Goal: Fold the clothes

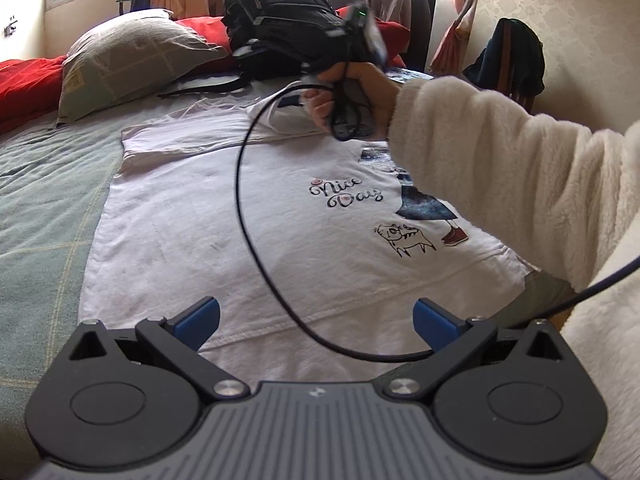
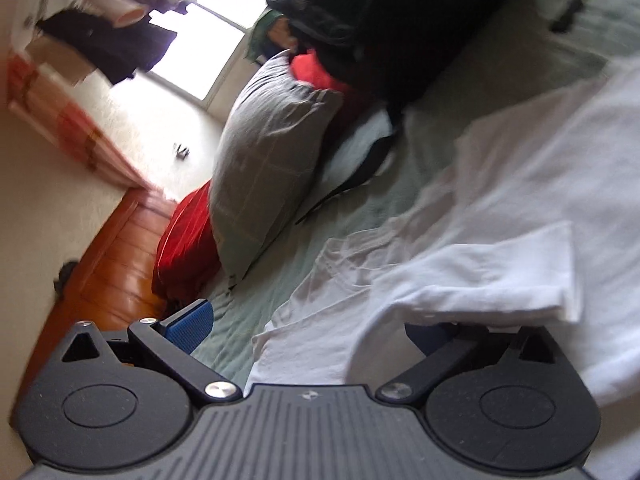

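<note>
Left gripper (image 1: 316,322) right up close, fingers spread wide, nothing between them, hovering over the hem of the white shirt (image 1: 224,216). A black cable (image 1: 244,208) loops across in front of it. The shirt lies print-up on the green bed (image 1: 44,200), body spread flat and smooth, one sleeve (image 1: 176,136) laid out flat on its left side.

Over at the collar end, the right hand (image 1: 352,96) reaches across in a fluffy white sleeve, tool tilted hard on its side. From its own camera, the right gripper (image 2: 312,328) is also wide open, one blue pad (image 2: 192,326) clear of the cloth, the other tucked under a doubled flap of shirt. The flap drapes over that finger, but nothing is pinched.

My read: early going. The shirt looks laid out and flattened, and that turned flap near the shoulder may be the start of a first fold, though the blur makes it hard to say. No clean fold line shows across the body yet, so the side folds and the final halving all look left to do. Pillow (image 1: 132,60) and backpack (image 1: 288,20) sit beyond, well clear.
</note>
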Available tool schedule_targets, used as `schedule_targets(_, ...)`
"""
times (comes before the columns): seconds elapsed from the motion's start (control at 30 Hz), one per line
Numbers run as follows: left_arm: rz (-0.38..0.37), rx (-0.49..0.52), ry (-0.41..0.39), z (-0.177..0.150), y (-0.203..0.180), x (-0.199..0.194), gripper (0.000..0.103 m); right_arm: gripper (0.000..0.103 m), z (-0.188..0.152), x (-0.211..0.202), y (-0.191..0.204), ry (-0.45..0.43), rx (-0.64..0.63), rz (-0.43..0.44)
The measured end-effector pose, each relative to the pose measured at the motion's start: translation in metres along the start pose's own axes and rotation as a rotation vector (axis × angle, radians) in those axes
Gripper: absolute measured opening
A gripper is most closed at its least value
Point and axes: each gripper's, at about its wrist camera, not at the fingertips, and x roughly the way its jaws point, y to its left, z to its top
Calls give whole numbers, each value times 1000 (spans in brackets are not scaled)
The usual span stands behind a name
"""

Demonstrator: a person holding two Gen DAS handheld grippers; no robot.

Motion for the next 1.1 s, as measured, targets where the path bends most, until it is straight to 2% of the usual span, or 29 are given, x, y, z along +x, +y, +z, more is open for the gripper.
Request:
schedule_targets(0.1,-5,2,9,-1,1,3,102,103,-9,18,27,50,-117,14)
schedule_targets(0.2,-12,-3,16,-3,3,4,102,103,-26,37,55,106,-278,-11)
schedule_targets(0.3,-18,-14,17,-4,7,5,102,103,-41,57,71,166,-401,-64)
schedule_targets(0.37,-18,-18,16,-4,8,5,102,103,-48,67,70,214,-430,-100)
schedule_targets(0.47,-18,-23,16,-5,10,5,102,103,-49,67,64,233,-428,-144)
schedule_targets(0.57,-23,-23,15,-5,11,6,102,103,-41,51,55,227,-345,-124)
schedule_targets(0.73,-42,-16,11,-4,10,8,102,103,-21,17,25,157,-177,-127)
schedule_targets(0.87,-48,-8,6,-3,7,8,102,103,-3,14,7,99,-64,-119)
schedule_targets(0.97,-41,-13,3,-4,7,6,102,103,2,26,17,87,-73,-81)
schedule_targets(1.1,-26,-23,6,-4,9,5,102,103,-8,45,53,127,-186,16)
